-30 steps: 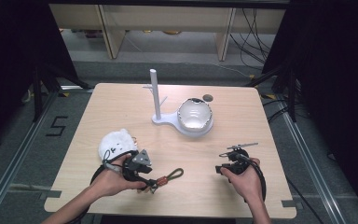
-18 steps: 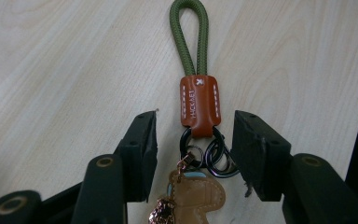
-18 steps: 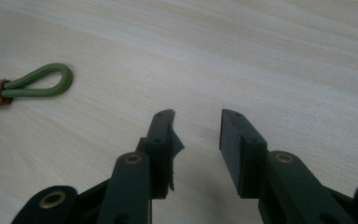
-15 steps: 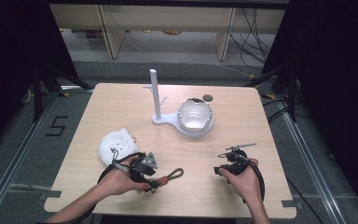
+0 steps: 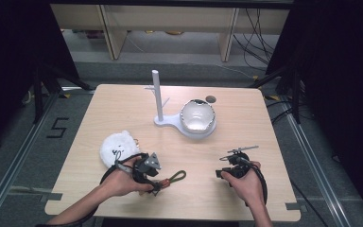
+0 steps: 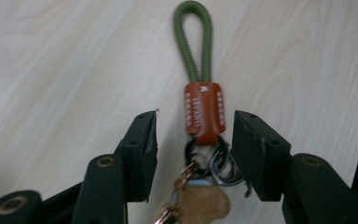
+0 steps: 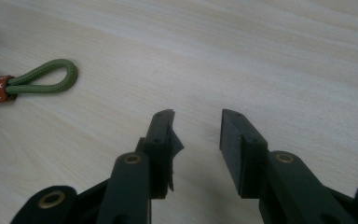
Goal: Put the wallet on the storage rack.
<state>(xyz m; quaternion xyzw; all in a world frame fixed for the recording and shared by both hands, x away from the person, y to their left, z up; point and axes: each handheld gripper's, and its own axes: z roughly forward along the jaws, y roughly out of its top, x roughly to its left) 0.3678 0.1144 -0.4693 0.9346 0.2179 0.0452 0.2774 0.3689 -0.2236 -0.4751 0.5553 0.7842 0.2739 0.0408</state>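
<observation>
Keychain (image 6: 204,112) lies flat on the tabletop (image 5: 123,109) near the front edge, a bit left of centre. Left gripper (image 6: 195,154) straddles it: jaws well apart, one either side of the orange leather tab (image 6: 204,111) and the rings (image 6: 214,161), gripping nothing yet. Long axis of the keychain runs straight ahead between the jaws, green cord loop (image 6: 195,42) pointing away from the tool, brass key (image 6: 200,205) lying back toward the gripper's base. Tab sits closer to the right-hand jaw in the left gripper view (slightly off-centre, probably fine for a squeeze).

Right gripper (image 7: 196,135) sits near the front right corner, jaws parted, empty, loop end of the keychain off to its left, well apart. Left hand is clearly the nearer one.

White fluffy object (image 5: 118,147) is just behind the left hand; white stand (image 5: 158,97) with a bowl (image 5: 197,116) sits mid-table toward the back. Bare wood between the two grippers, plenty of room to lift.
</observation>
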